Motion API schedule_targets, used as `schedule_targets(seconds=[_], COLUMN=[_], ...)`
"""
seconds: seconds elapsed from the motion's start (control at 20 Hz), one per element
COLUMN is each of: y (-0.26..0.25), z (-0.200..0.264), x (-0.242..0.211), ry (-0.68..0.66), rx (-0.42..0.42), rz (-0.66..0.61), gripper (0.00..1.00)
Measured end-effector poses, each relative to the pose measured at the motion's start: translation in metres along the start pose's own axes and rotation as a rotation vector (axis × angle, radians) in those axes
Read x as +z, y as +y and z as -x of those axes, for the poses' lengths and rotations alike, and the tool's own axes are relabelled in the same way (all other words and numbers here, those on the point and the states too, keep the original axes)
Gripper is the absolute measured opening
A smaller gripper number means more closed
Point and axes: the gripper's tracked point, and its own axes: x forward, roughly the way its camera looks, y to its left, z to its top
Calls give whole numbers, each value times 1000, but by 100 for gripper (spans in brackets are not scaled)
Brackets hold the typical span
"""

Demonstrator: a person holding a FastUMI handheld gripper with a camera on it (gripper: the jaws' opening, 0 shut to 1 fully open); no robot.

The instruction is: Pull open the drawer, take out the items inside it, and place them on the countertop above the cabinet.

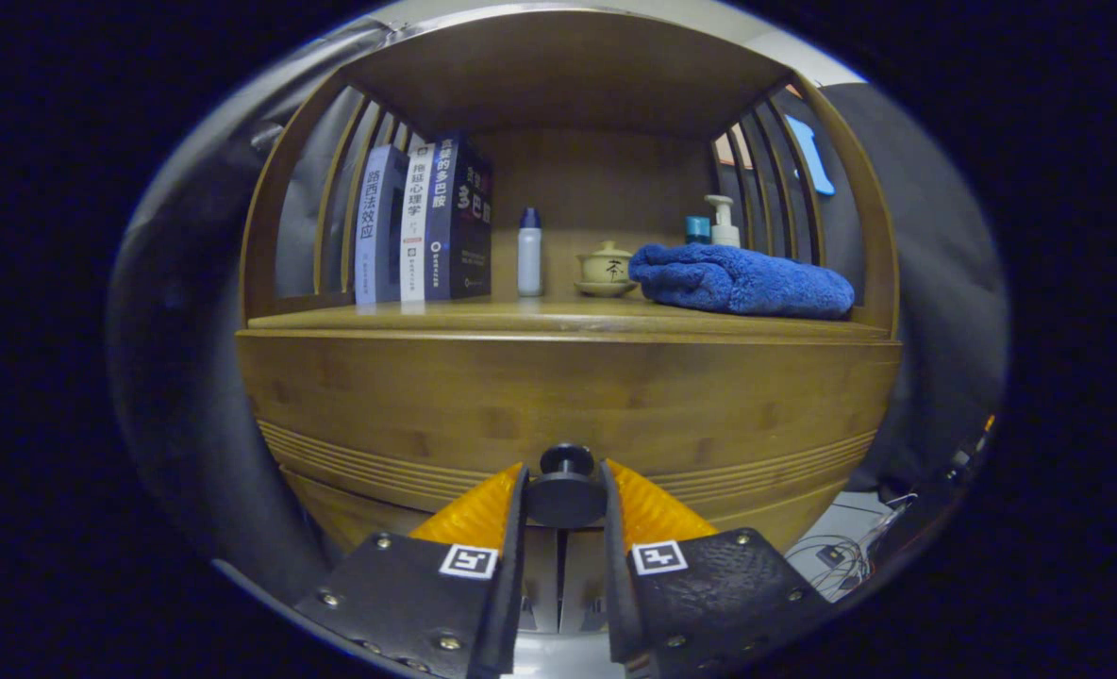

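A wooden cabinet fills the view, its drawer front closed below the countertop. A round dark knob sticks out from the drawer's lower middle. My gripper is shut on the knob, one finger pressing each side of it. The inside of the drawer is hidden behind its front.
On the countertop shelf stand several books at the left, a small white bottle with a blue cap, a lidded teacup on a saucer, a folded blue towel and a pump bottle behind it. Cables lie on the floor at the right.
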Motion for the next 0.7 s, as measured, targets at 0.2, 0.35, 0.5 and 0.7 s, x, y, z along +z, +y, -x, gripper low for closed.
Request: schedule_targets(seconds=[0.2, 0.35, 0.5, 0.7], y=[0, -1, -2, -3], z=[1, 3, 7, 28], x=[-1, -2, -3, -8], ry=[13, 26, 32, 41], rx=[4, 2, 4, 17], rz=[-4, -9, -22, -33], gripper=[38, 38, 38, 38])
